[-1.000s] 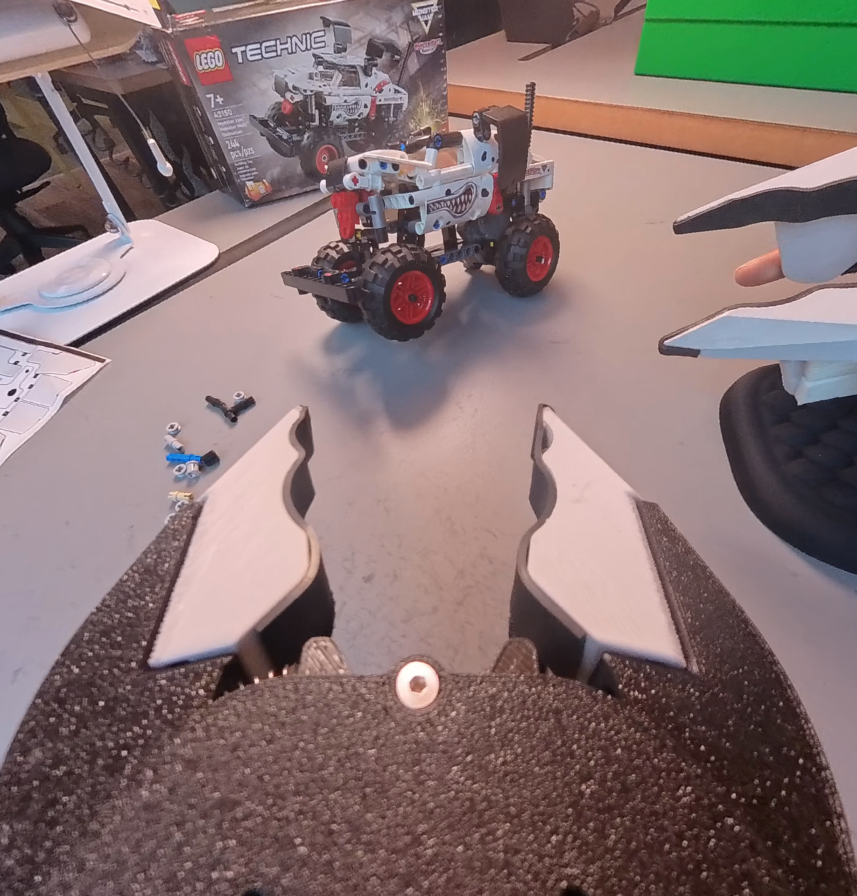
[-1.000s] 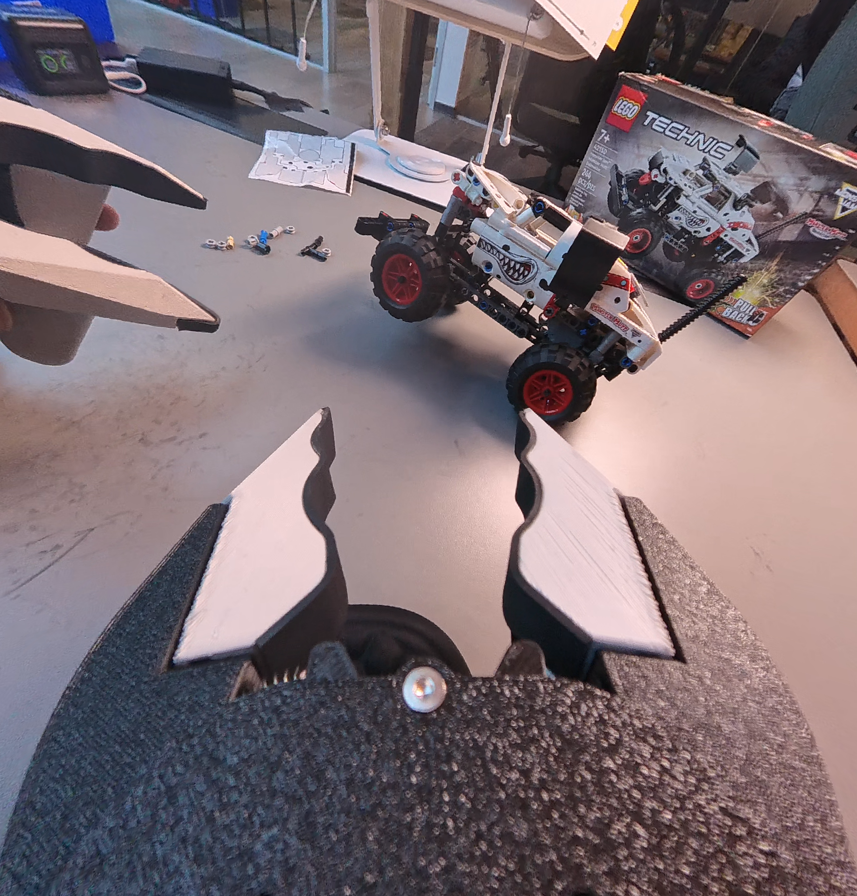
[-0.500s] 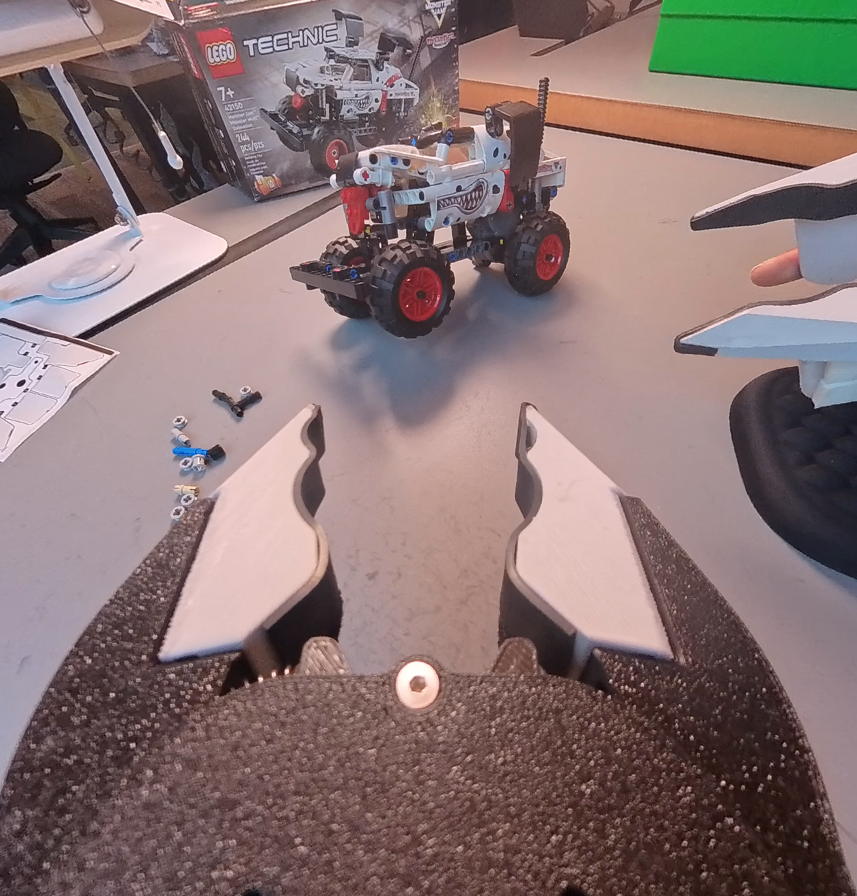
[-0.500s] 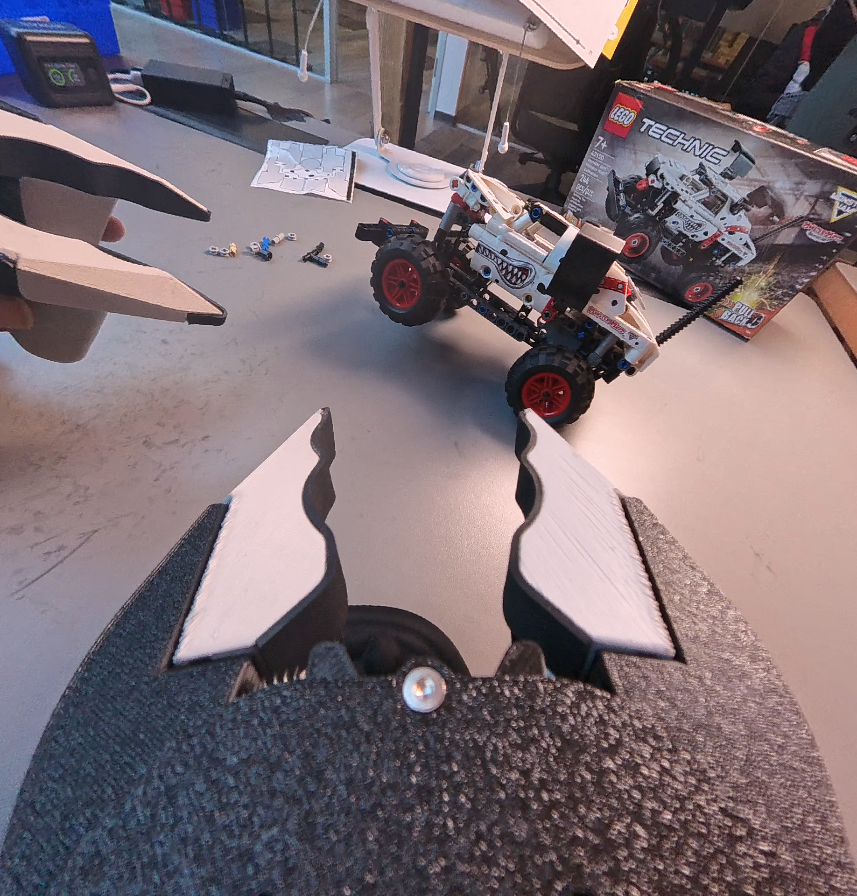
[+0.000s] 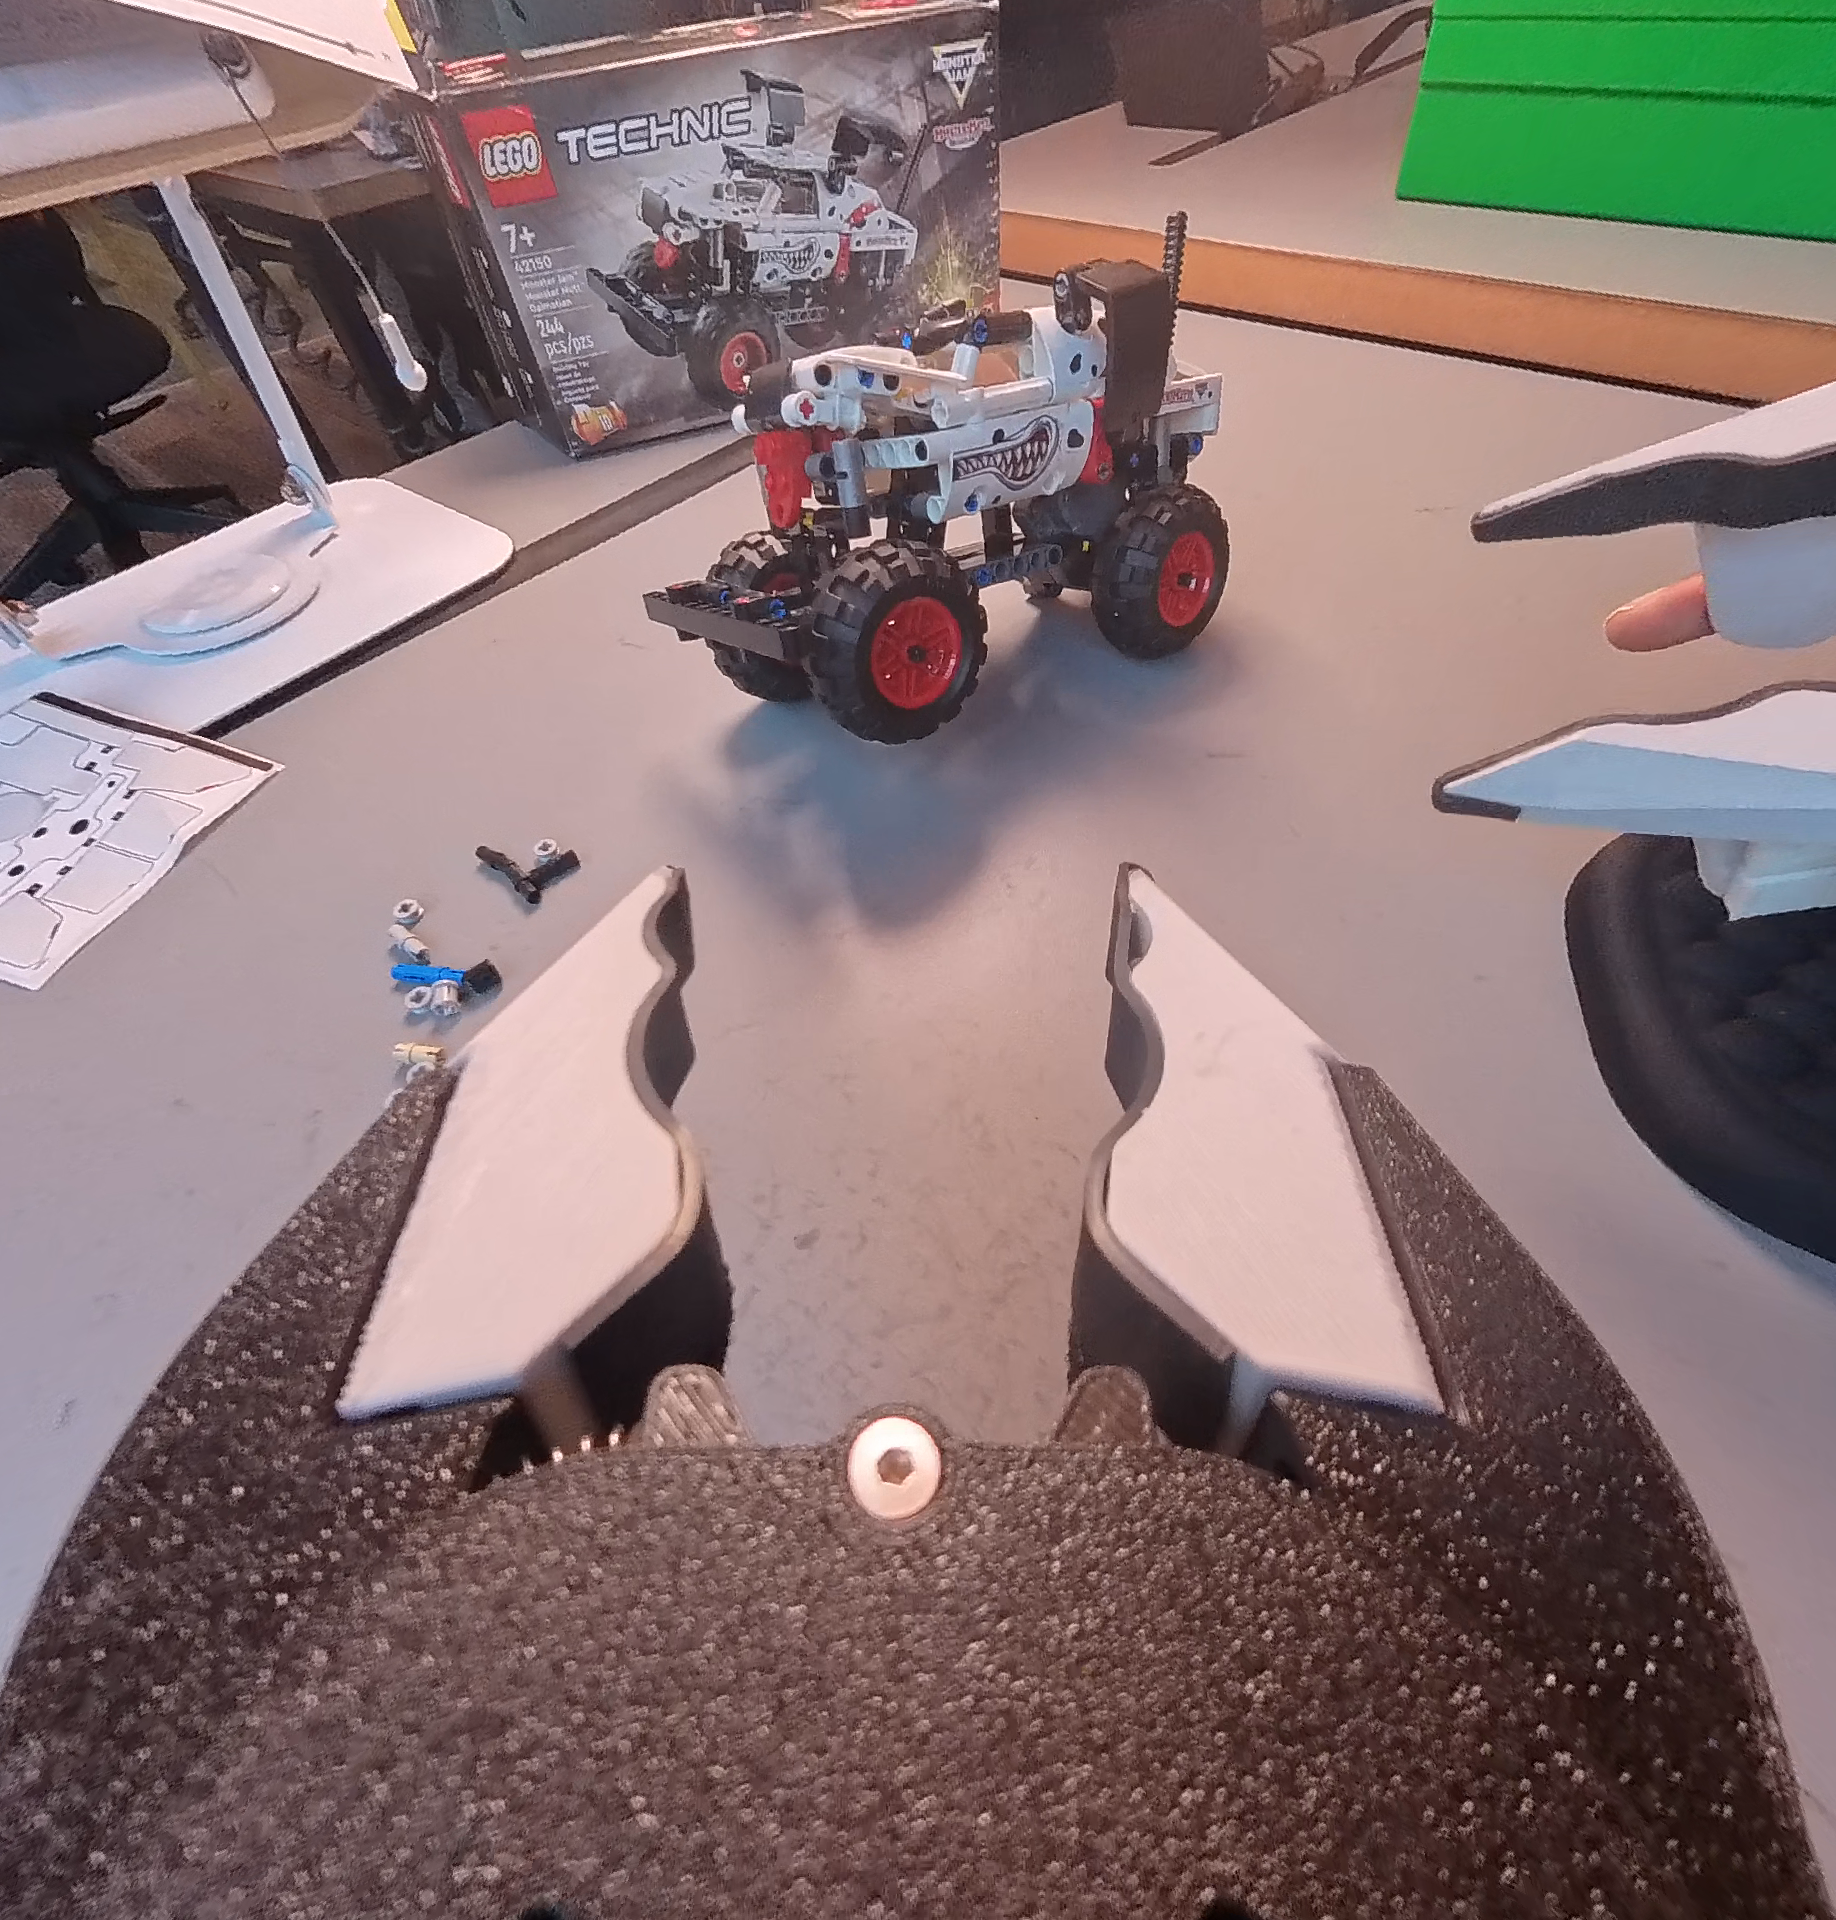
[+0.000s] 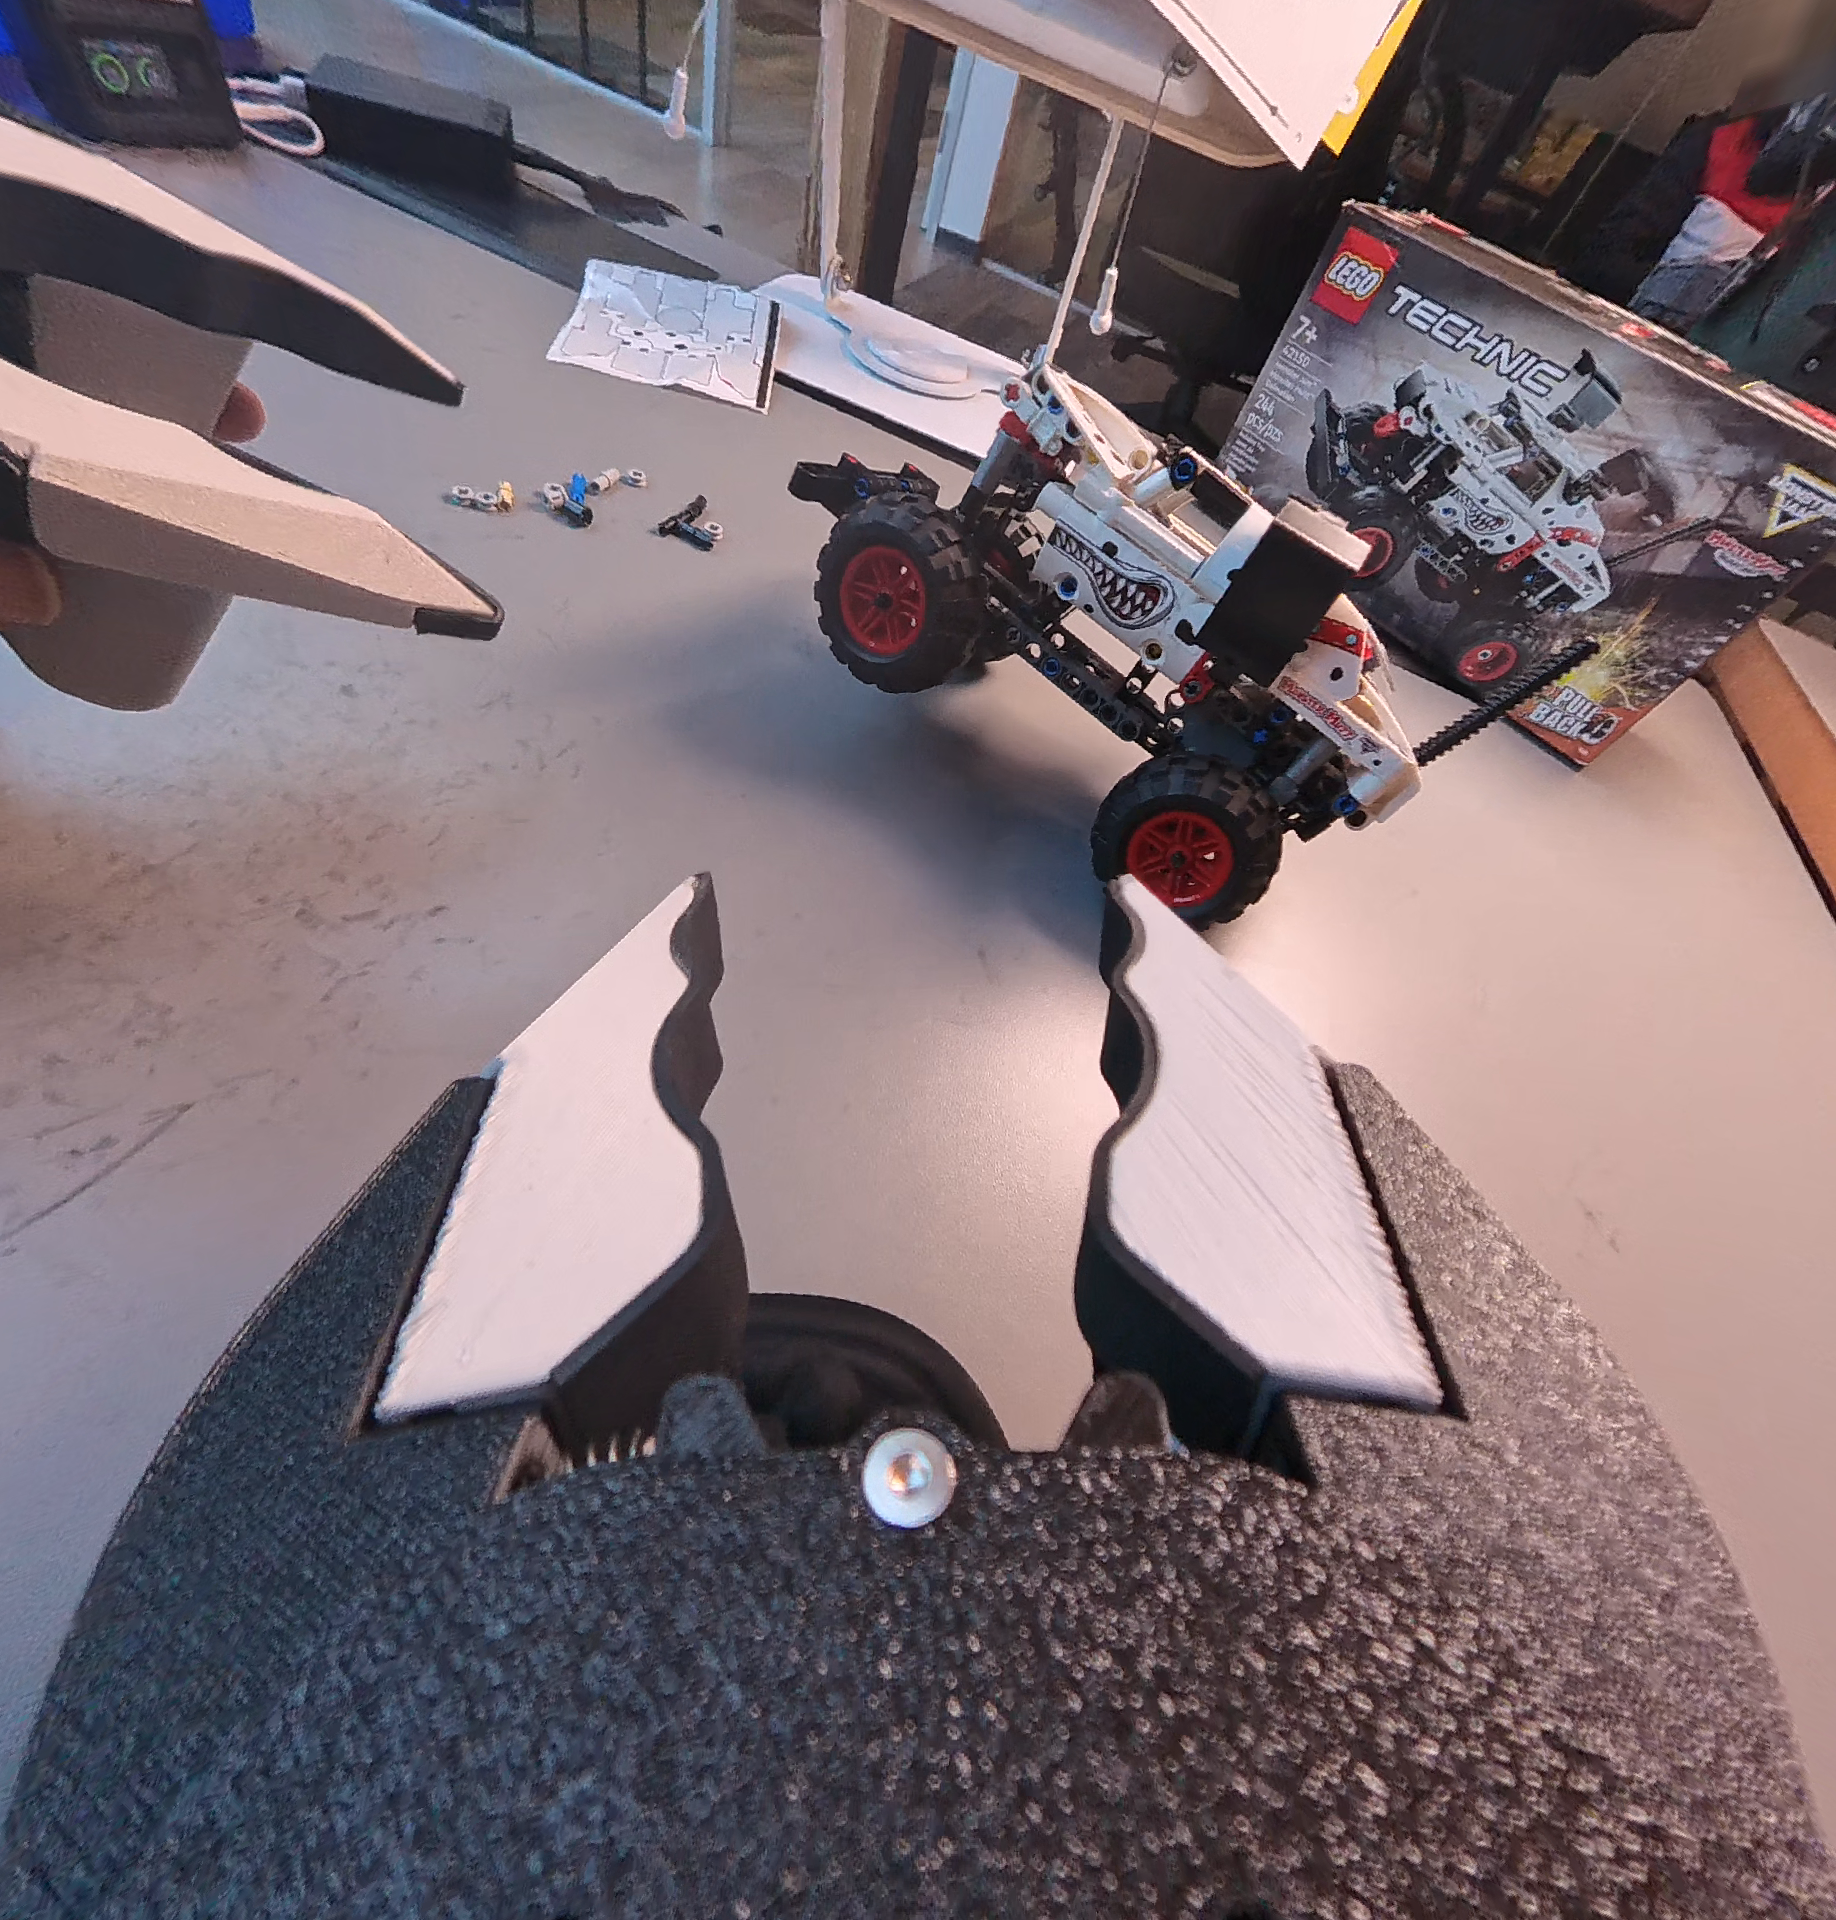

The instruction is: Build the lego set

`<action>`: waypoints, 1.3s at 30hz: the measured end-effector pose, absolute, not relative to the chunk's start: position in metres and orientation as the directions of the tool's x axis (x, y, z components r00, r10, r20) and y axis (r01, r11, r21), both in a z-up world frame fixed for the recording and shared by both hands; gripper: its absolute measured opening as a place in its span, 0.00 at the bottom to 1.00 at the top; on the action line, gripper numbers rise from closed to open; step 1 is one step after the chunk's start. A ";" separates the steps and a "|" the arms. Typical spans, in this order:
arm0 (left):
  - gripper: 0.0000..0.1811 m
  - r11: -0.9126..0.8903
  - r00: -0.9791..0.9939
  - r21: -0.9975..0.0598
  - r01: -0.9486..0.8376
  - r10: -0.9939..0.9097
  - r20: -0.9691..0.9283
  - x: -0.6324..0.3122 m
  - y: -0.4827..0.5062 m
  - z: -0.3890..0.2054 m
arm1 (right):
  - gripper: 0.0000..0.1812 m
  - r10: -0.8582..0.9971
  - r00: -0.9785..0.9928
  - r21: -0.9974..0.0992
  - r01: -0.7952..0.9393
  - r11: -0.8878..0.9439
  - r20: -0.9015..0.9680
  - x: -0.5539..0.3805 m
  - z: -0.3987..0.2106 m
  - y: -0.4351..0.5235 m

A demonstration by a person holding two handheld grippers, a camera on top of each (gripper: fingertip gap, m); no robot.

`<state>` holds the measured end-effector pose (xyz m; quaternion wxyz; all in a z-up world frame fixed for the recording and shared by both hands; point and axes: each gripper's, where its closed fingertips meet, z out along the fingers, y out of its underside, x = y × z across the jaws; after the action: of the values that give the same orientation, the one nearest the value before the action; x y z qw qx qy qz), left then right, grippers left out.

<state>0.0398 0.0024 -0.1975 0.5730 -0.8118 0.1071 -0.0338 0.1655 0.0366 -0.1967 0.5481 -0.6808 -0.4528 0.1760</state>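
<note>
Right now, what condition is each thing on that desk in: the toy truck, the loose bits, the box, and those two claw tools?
Toy truck: put together, upright on four wheels, nobody holding it.
Loose bits: scattered on the desk, unattached.
Box: standing upright behind the truck.
Sticker sheet: lying flat.
Left gripper: open, empty.
Right gripper: open, empty.

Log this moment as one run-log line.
left gripper: open, empty | right gripper: open, empty | toy truck: standing on table, untouched | loose pieces: left of left gripper
</note>
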 end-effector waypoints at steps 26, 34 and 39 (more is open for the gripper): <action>0.44 -0.320 0.973 -0.936 -0.146 -0.216 -0.078 0.041 0.003 -0.200 | 0.45 0.616 -0.196 -0.241 0.798 0.553 0.763 0.083 -0.205 0.183; 0.43 -0.318 0.973 -0.940 -0.128 -0.224 -0.056 0.041 0.002 -0.199 | 0.42 0.612 -0.267 -0.238 0.750 0.617 0.744 0.085 -0.201 0.176; 0.43 -0.327 0.972 -0.935 -0.139 -0.226 -0.065 0.042 0.003 -0.201 | 0.35 0.592 -0.299 -0.205 0.745 0.635 0.749 0.084 -0.191 0.170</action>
<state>0.0418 0.0025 -0.2009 0.5691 -0.8137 0.1121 -0.0384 0.0840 0.1703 -0.1910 0.4202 -0.4171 -0.8007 -0.0910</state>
